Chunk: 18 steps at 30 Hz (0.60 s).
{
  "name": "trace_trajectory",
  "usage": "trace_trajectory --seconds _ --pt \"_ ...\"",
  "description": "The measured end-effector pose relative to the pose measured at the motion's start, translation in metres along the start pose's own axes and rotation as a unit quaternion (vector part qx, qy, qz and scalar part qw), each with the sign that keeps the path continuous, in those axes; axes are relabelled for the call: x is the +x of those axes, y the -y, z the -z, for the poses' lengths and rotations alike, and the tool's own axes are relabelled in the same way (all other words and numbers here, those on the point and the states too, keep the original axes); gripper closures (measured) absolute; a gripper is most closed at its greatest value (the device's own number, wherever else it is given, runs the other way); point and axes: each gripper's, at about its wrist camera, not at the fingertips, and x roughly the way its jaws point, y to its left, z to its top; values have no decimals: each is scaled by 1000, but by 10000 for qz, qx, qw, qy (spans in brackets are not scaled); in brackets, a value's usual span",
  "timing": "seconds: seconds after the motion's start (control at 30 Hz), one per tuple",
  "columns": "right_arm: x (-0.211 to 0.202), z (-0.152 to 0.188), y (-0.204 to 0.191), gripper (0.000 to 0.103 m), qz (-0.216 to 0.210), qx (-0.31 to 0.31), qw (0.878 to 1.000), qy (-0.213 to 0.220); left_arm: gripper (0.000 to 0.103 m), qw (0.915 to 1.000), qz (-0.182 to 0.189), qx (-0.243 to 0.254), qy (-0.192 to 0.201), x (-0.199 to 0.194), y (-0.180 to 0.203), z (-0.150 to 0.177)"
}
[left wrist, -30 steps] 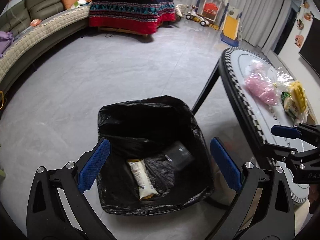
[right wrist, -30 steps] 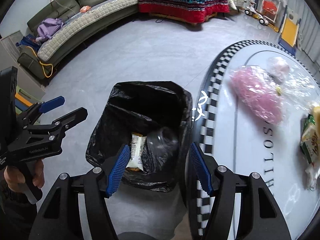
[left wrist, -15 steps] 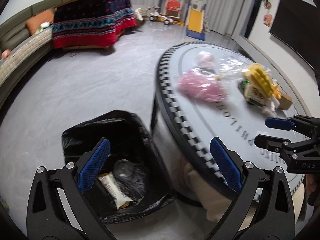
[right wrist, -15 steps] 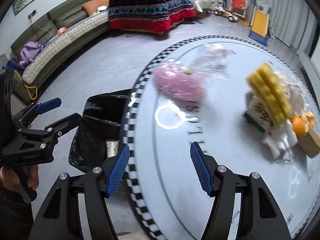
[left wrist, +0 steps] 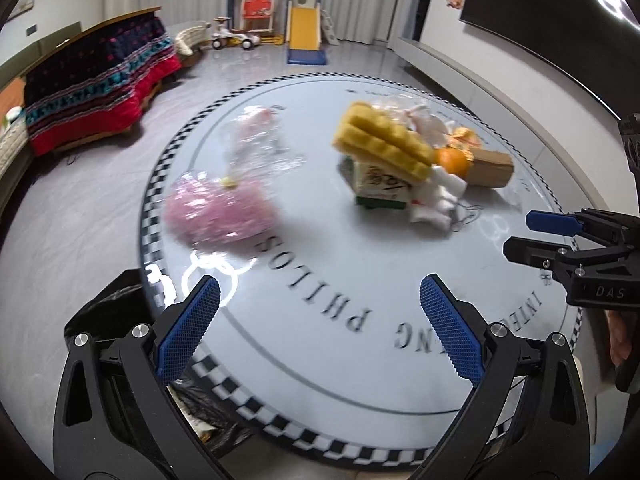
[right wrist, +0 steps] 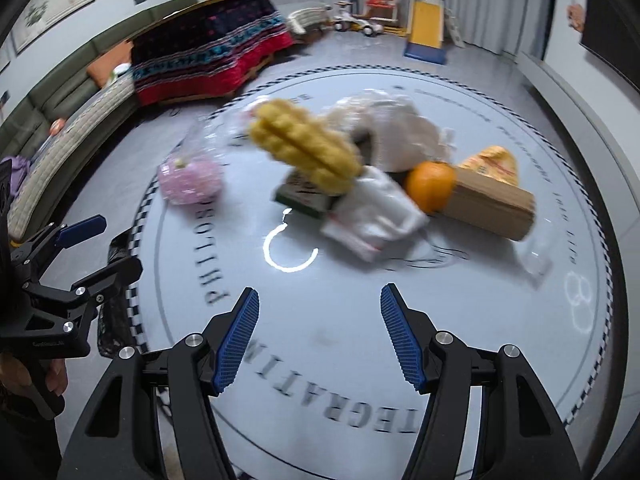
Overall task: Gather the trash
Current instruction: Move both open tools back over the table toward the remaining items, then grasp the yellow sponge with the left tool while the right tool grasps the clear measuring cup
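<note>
Both claws over round bench (right wrist: pixel 560 184), jaws apart, nothing between: left claw (left wrist: pixel 316 328), right claw (right wrist: pixel 318 336). Trash heaped mid-bench, well ahead of both.

Advice: pick edge piece first, crumpled white wrapper (right wrist: pixel 372 216); soft, pinch at fold. Leave orange (right wrist: pixel 430 186) alone, round, likely to roll.

Ridged yellow spongy block (right wrist: pixel 304 148) tops green carton (right wrist: pixel 304 198). Pink crinkly bag (left wrist: pixel 218 212) apart near rim. Black bin liner (left wrist: pixel 112 300) beside bench edge.

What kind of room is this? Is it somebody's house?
Most likely a home living room. There is a long green sofa along the wall, a toy slide and swing in the far corner, and a round table covered with snack wrappers.
</note>
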Motion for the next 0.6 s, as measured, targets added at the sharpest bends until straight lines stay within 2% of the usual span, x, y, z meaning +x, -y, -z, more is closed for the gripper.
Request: trace_trajectory --seconds 0.3,0.43,0.5,0.6 --pt "-8 -3 103 39 540 719 9959 50 6 9972 407 628 -65 25 76 -34" --pt "-5 -8 142 39 722 1030 9921 30 6 9961 450 753 -63 37 99 -50" --pt "1 -10 162 39 839 1226 9889 -1 6 9975 377 588 -103 45 101 -57" --pt "14 -13 188 39 1017 1513 9832 -83 6 9992 363 28 -181 57 90 -61"
